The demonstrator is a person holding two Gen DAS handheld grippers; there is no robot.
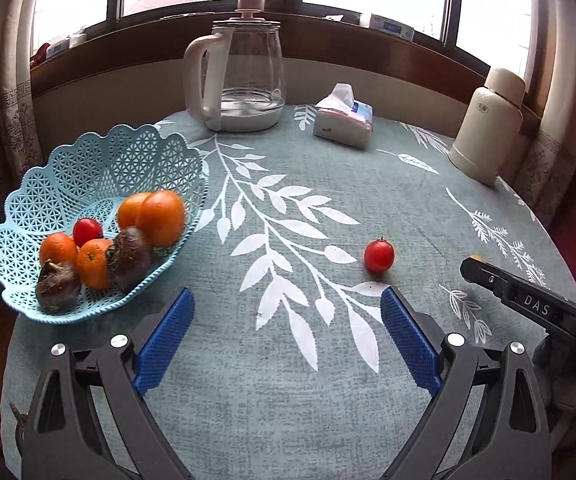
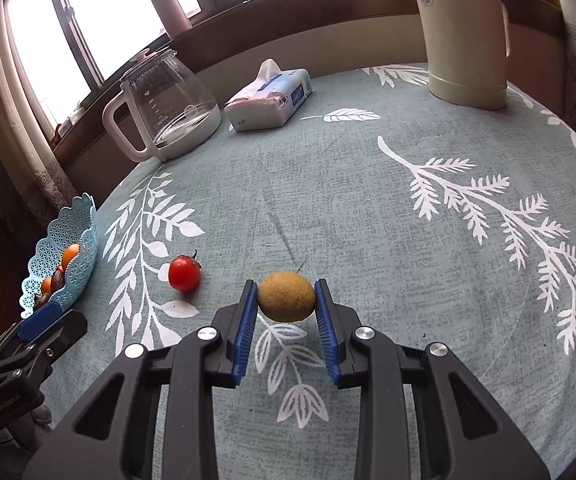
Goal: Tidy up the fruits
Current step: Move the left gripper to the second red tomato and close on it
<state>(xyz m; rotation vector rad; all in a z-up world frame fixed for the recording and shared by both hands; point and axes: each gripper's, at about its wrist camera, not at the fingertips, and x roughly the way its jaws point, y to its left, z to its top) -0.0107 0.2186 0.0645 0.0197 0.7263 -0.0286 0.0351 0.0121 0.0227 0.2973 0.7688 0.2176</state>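
The right claw (image 2: 286,300) had closed its blue pads on the two sides of a brown kiwi (image 2: 286,297), which seemed held just above the tabletop (image 2: 368,208), probably for carrying to the blue basket (image 1: 88,176). The left claw (image 1: 288,320) was spread wide and held nothing, hovering near the basket. A cherry tomato (image 2: 184,274) lay loose on the cloth between kiwi and basket, likely next to collect. Only the left wrist view showed the basket's contents: oranges (image 1: 160,218), another tomato and dark fruits. Only the right wrist view showed the kiwi; the other caught merely that claw's black tip (image 1: 488,276).
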